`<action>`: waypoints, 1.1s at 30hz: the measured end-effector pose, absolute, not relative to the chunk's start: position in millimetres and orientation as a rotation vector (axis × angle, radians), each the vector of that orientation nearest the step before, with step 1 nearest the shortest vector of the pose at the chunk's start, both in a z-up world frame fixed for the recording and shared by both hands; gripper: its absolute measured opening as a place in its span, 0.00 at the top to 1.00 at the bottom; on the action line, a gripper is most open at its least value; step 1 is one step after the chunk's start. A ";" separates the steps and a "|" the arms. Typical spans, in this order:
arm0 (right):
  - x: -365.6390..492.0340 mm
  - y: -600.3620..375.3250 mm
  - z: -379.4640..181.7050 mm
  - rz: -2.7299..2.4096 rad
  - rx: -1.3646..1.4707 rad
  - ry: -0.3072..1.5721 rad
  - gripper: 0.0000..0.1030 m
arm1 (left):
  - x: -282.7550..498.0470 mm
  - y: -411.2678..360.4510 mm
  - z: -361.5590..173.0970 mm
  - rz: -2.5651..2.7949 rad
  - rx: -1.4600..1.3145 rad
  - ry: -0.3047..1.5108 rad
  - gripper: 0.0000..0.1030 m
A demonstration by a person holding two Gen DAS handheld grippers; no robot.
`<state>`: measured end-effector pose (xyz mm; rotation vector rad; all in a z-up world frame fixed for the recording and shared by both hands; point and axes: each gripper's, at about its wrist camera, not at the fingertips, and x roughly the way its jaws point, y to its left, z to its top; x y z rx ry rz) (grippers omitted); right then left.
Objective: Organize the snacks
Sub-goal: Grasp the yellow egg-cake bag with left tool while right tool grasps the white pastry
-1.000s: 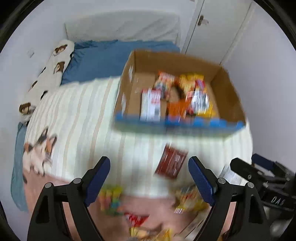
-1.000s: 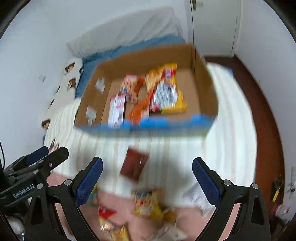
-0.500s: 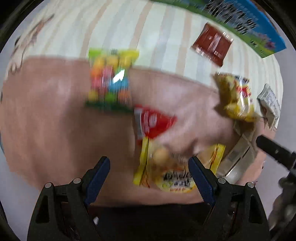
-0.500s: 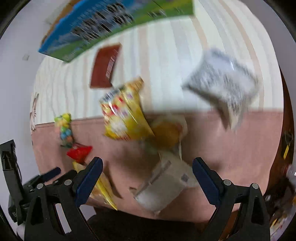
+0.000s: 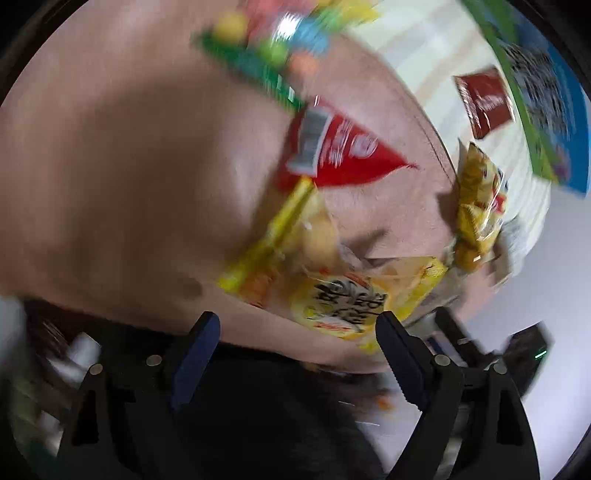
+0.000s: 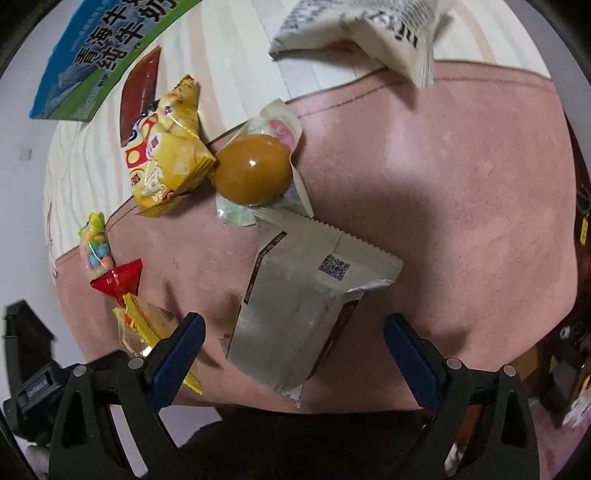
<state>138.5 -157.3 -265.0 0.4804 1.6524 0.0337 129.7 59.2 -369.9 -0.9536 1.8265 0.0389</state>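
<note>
Loose snacks lie scattered across the pink blanket (image 6: 461, 184) at the foot of the bed, and both tools point steeply down at them, which suits picking packets one at a time.

The right tool (image 6: 293, 345) has its blue-padded jaws set wide apart and empty. It hangs over the flat silver foil pouch with a printed code square (image 6: 306, 306), whose lower end sits between the pads without touching either, so this pouch looks like the intended pick. Just beyond it lie a clear wrapper holding a round brown egg-shaped snack (image 6: 253, 173) and a crinkled yellow snack bag (image 6: 166, 158), the two touching. A white printed bag (image 6: 369, 29) lies farther off on the striped sheet (image 6: 229, 55).

The left tool (image 5: 297, 347) is also empty, its jaws apart and closing slightly. It hovers at the near edge of the yellow translucent packet with black lettering (image 5: 332, 291), which overlaps a red triangular-looking wrapper (image 5: 340, 151). A bag of multicoloured candies (image 5: 273, 40) lies beyond; this view is blurred, so finer detail cannot be told.

The blue and green printed carton wall (image 6: 99, 62) at the far edge, with a dark red flat sachet (image 6: 140, 96) beside it, is probably where the snacks are meant to go. None is held yet, so the sorting appears to be at a reaching stage.
</note>
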 end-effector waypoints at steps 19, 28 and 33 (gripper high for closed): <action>145.0 -155.4 -270.7 0.036 0.406 1.629 0.34 | 178.5 31.4 -358.3 -0.023 -0.583 1.716 0.33; 147.6 -150.9 -275.9 0.022 0.472 1.642 0.14 | 174.3 65.1 -331.4 0.051 -0.891 1.682 0.32; 152.3 -150.1 -282.1 -0.013 0.521 1.637 0.13 | 160.5 84.5 -350.0 0.191 -1.100 1.633 0.32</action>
